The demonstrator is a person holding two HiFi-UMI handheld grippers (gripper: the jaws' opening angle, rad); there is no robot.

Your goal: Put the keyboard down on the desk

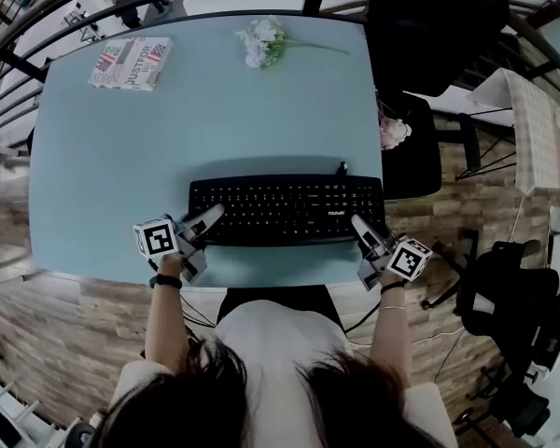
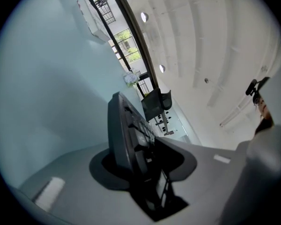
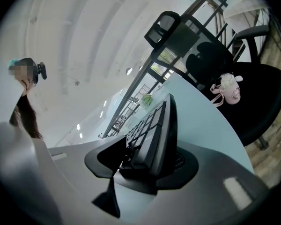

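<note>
Two ends of the black keyboard [image 1: 287, 209] are clamped, the left by the left gripper [image 1: 208, 220] and the right by the right gripper [image 1: 362, 227], each narrowed onto its edge. It is held level at the near middle of the desk [image 1: 149, 147]; whether it rests there cannot be told. It is judged light, stiff plastic, best gripped at the ends. No container is seen.

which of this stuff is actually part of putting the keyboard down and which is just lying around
Part of the job:
- keyboard
- desk
- left gripper and right gripper, each clamped on one end of the keyboard

Just lying about:
- book, far left corner
- flowers, far edge
- pink toy on the black chair
</note>
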